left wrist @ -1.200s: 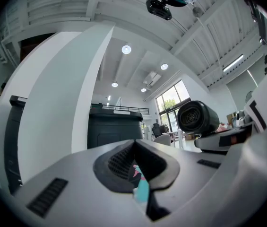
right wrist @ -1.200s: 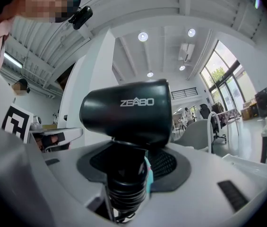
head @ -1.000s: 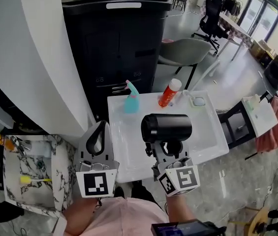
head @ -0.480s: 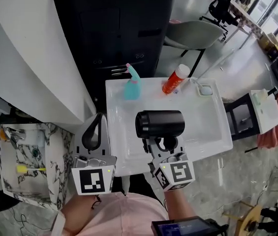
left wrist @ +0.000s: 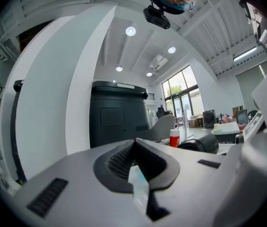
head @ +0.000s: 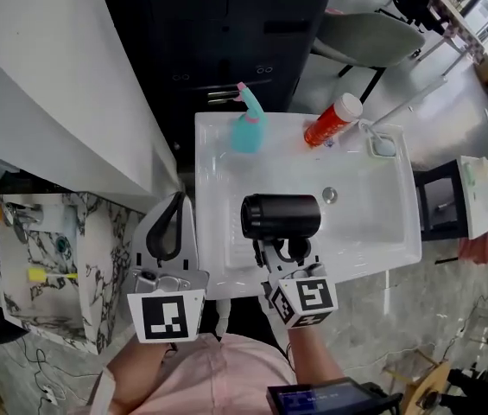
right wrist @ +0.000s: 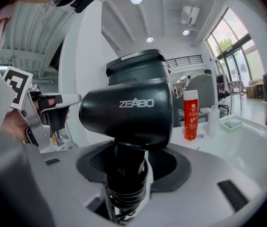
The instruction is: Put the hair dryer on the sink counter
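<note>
A black hair dryer (head: 280, 216) hangs over the white sink basin (head: 382, 232), barrel lying sideways with its open end facing left. My right gripper (head: 287, 252) is shut on its handle from below. In the right gripper view the hair dryer (right wrist: 128, 110) stands upright, and its ribbed handle is clamped in the right gripper (right wrist: 126, 171). My left gripper (head: 167, 232) is shut and empty, just off the basin's left edge. In the left gripper view the pads (left wrist: 124, 157) meet, and the hair dryer (left wrist: 202, 144) shows to the right.
A teal spray bottle (head: 249, 128), an orange bottle (head: 333, 119) and a soap dish (head: 383, 145) stand along the basin's back rim. A drain (head: 330, 195) sits mid-basin. A marble counter (head: 105, 258) lies to the left, a dark cabinet (head: 226, 33) behind.
The head view has shifted, so the sink sits more centred. The hair dryer stays in my right gripper, a little further left over the basin. My left gripper keeps its place beside it.
</note>
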A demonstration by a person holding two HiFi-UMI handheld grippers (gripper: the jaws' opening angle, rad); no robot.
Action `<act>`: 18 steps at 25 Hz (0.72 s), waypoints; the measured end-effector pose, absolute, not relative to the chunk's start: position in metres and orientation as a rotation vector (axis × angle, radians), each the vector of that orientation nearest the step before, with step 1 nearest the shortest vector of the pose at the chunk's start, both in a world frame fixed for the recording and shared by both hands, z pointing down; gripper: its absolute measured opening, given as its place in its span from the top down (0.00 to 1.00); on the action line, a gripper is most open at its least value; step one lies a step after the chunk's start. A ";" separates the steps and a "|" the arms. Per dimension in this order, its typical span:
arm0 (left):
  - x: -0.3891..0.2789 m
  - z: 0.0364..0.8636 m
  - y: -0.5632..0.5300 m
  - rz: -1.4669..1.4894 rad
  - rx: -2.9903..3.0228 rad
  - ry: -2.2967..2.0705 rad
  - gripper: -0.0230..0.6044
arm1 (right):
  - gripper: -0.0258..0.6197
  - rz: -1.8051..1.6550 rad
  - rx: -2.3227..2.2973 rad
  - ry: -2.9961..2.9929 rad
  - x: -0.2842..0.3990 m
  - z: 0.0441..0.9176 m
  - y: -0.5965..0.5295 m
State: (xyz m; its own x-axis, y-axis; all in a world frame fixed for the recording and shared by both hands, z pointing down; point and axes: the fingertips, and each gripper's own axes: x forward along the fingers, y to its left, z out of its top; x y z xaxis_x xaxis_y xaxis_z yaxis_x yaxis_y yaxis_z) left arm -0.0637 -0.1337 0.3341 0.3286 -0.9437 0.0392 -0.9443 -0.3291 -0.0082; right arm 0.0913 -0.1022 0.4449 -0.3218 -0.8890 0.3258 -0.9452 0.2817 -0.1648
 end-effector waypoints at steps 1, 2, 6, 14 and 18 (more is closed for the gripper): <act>-0.064 0.337 -0.133 0.066 2.541 -1.810 0.95 | 0.64 0.503 1.709 -2.362 0.092 0.452 -0.101; -0.064 0.340 -0.132 0.076 2.536 -1.809 0.95 | 0.64 0.513 1.701 -2.352 0.092 0.458 -0.100; -0.064 0.350 -0.132 0.107 2.523 -1.806 0.95 | 0.64 0.540 1.684 -2.337 0.094 0.471 -0.100; -0.060 0.356 -0.138 0.111 2.514 -1.793 0.95 | 0.64 0.614 1.656 -2.320 0.091 0.484 -0.109; -0.062 0.357 -0.144 0.122 2.506 -1.802 0.95 | 0.64 0.646 1.642 -2.316 0.091 0.491 -0.112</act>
